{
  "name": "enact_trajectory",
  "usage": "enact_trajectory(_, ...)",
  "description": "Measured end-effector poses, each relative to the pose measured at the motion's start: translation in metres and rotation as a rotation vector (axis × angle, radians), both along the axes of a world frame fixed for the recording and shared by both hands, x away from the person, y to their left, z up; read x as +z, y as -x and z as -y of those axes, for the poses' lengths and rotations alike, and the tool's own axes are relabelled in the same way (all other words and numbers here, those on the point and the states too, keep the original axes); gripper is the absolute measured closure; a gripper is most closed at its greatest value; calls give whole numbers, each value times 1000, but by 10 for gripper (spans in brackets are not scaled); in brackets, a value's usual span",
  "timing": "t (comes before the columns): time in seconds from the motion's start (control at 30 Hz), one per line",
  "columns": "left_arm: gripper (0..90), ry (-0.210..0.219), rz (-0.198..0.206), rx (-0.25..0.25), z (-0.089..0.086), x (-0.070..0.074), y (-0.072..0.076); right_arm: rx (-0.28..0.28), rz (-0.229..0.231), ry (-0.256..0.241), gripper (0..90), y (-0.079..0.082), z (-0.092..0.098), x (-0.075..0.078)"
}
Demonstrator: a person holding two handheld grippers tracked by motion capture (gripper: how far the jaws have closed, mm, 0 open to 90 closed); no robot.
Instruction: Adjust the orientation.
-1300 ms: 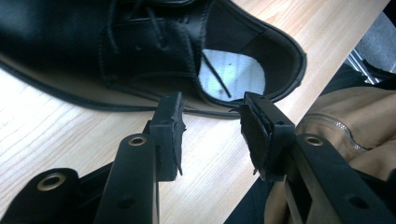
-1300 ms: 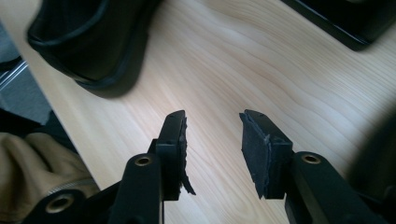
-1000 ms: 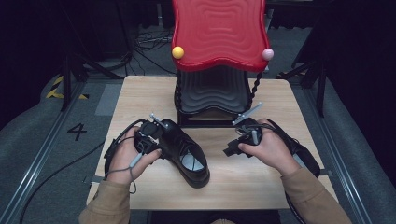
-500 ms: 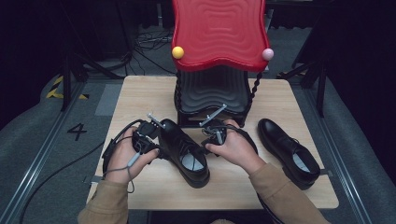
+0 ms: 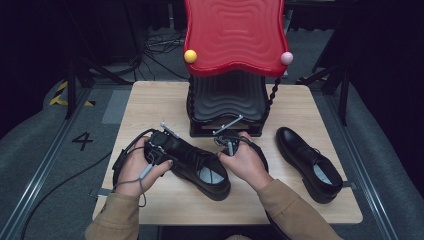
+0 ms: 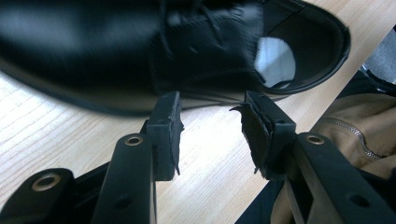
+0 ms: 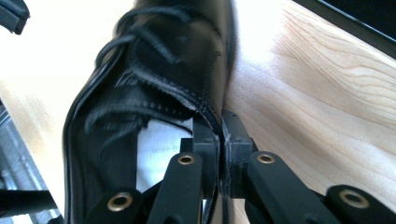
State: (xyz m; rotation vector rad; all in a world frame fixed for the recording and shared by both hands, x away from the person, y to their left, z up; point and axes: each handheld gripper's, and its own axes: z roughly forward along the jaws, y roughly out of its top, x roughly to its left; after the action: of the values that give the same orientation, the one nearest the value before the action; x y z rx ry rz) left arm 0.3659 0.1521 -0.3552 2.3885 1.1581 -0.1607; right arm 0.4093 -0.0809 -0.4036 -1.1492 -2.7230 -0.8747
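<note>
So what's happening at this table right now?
A person is working on a black lace-up shoe lying in the middle of the wooden table, using a handheld gripper in each hand. The right gripper is shut on the rim of the shoe's opening. The left gripper is open beside the shoe's sole, gripping nothing. The second black shoe sits on its own toward the table's right side. Behind them stands a red-topped wavy rack.

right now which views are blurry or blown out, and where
Left gripper view: the near shoe is smeared, while the left gripper jaws look sharp. Right gripper view: the table at upper left is washed out white. High view: evenly lit, dark surroundings.
</note>
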Motion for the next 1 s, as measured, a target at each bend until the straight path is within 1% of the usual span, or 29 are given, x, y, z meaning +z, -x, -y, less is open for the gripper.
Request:
enact_trajectory(0.1,580,-2,-4,6,-1,1,1,-6,-5,-13,875,6,6,2)
enact_trajectory(0.2,582,3,2,7,-2,1,1,-37,9,-23,875,14,21,7)
enact_trajectory(0.27,582,3,3,6,-2,1,1,-63,16,-31,875,19,36,9)
enact_trajectory(0.37,583,-4,-4,8,0,1,1,-107,11,-59,875,24,58,7)
enact_trajectory(0.4,583,-1,1,4,0,0,0,-122,7,-65,874,26,64,6)
enact_trajectory(0.47,585,-7,-4,5,2,-1,0,-145,4,-74,874,29,77,3)
enact_trajectory(0.53,586,-10,-12,0,4,-1,0,-175,5,-78,873,31,88,2)
enact_trajectory(0.6,586,-11,-12,-1,5,-2,-1,-205,11,-63,869,34,100,2)
enact_trajectory(0.67,585,-13,-13,-2,5,-3,-2,-213,19,-44,860,38,107,3)
enact_trajectory(0.7,584,-11,-14,-3,6,-3,-2,-216,17,-42,840,40,109,4)
enact_trajectory(0.73,584,-10,-15,-4,6,-3,-2,-221,2,-40,818,42,110,6)
enact_trajectory(0.77,584,-10,-15,-6,6,-3,-1,-229,-22,-28,802,43,111,8)
enact_trajectory(0.8,584,-10,-15,-5,6,-3,-1,-236,-22,0,799,45,113,10)
enact_trajectory(0.87,583,-10,-15,-7,6,-4,-1,-232,-34,-12,779,47,115,14)
enact_trajectory(0.93,581,-10,-16,-9,6,-4,-1,-211,-50,7,762,49,117,16)
enact_trajectory(1.0,579,-10,-17,-10,6,-5,-1,-206,-55,-6,730,49,118,16)
